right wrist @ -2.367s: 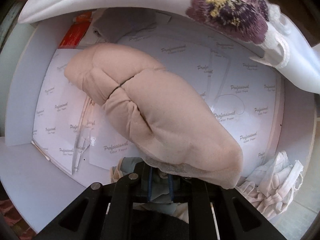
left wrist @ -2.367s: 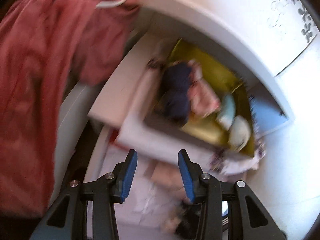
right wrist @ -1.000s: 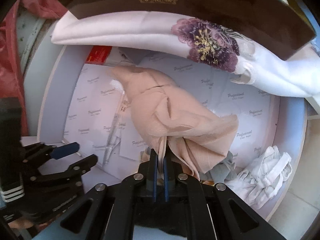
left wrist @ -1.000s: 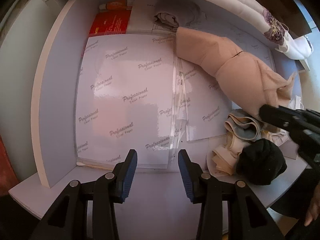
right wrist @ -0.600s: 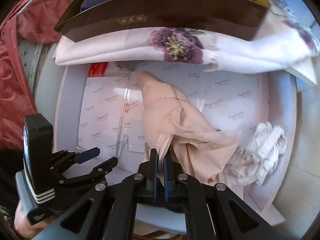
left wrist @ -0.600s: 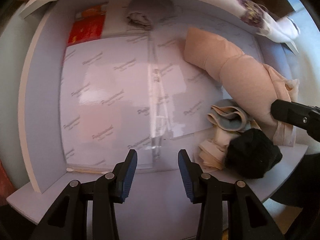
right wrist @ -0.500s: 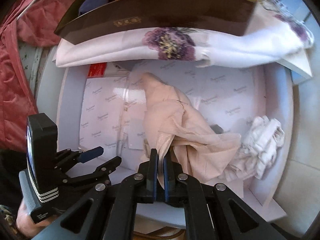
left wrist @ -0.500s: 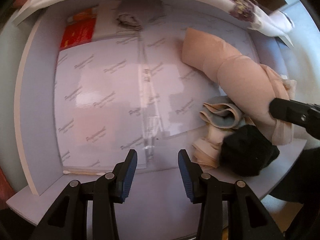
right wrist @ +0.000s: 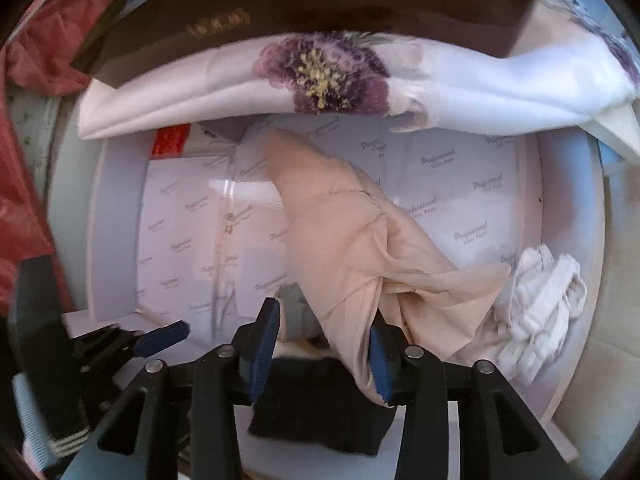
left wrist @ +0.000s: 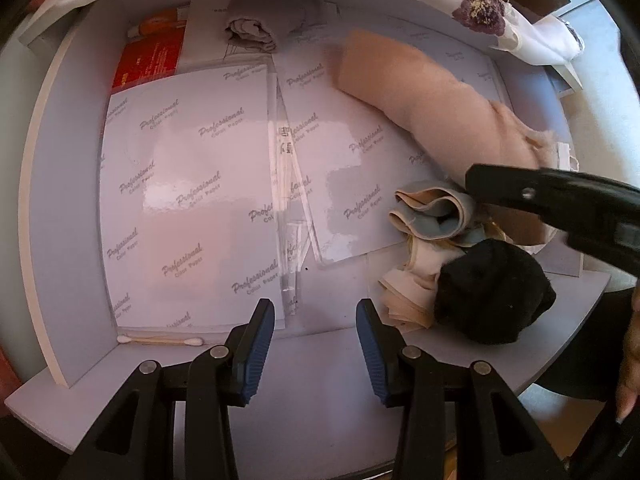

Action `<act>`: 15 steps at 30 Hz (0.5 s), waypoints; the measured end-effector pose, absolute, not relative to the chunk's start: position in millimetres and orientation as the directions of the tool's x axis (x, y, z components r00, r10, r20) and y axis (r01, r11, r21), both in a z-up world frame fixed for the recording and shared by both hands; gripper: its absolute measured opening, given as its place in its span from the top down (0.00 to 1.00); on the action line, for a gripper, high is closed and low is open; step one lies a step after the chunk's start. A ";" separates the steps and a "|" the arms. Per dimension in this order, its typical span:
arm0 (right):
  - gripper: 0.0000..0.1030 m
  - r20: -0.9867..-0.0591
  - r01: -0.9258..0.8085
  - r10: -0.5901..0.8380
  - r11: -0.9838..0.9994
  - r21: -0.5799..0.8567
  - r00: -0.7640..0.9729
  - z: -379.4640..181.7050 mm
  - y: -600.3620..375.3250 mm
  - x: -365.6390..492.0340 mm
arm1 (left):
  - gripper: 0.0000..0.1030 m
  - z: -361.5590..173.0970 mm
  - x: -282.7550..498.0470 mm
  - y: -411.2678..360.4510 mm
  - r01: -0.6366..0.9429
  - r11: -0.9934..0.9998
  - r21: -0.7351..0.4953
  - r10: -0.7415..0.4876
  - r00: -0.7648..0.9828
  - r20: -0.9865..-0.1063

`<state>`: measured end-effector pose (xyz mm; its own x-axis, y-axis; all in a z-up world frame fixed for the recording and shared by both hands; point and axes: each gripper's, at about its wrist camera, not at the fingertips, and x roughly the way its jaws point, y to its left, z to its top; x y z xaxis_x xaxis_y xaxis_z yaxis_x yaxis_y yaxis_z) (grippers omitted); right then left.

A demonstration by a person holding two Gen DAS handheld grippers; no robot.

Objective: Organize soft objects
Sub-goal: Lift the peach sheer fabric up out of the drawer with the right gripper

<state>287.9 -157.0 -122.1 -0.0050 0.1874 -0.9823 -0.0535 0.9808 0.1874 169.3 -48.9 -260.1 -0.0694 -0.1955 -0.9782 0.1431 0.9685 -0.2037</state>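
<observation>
While you held both tools over the shelf, this was the scene:

Beige stockings [right wrist: 352,240]: sheer, peach-toned, bunched into a long wrinkled roll; they ran from the upper centre of the right wrist frame down to the lower right, lying on the glossy printed paper sheets [left wrist: 192,184].
Right gripper [right wrist: 322,344]: your jaws stood wide apart, with the stockings' loose end draped against the right blue pad, not pinched.
Left gripper [left wrist: 315,344]: your jaws were wide, holding nothing, low centre of the frame.
Black sock bundle [left wrist: 492,292]: fuzzy, balled, lower right, touching folded beige-and-blue cloth [left wrist: 436,216].
White crumpled cloth [right wrist: 540,304]: right edge, just beside the stockings.
Floral white fabric [right wrist: 328,76]: hung across the top.
</observation>
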 end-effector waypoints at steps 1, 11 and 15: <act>0.90 -0.982 -0.054 0.188 0.981 0.189 -0.023 -129.0 -156.3 287.3 | 0.59 -260.8 169.4 -49.4 0.144 0.969 -0.203 -0.195 -0.065 -0.979; 0.95 -0.986 -0.029 0.162 0.986 0.161 0.034 -112.2 -167.6 282.7 | 0.59 -250.2 169.6 -57.5 0.189 0.948 -0.255 -0.253 -0.034 -0.967; 0.95 -0.989 -0.006 0.143 0.990 0.143 0.041 -105.5 -172.6 280.7 | 0.59 -244.2 169.9 -61.3 0.199 0.939 -0.281 -0.284 -0.018 -0.959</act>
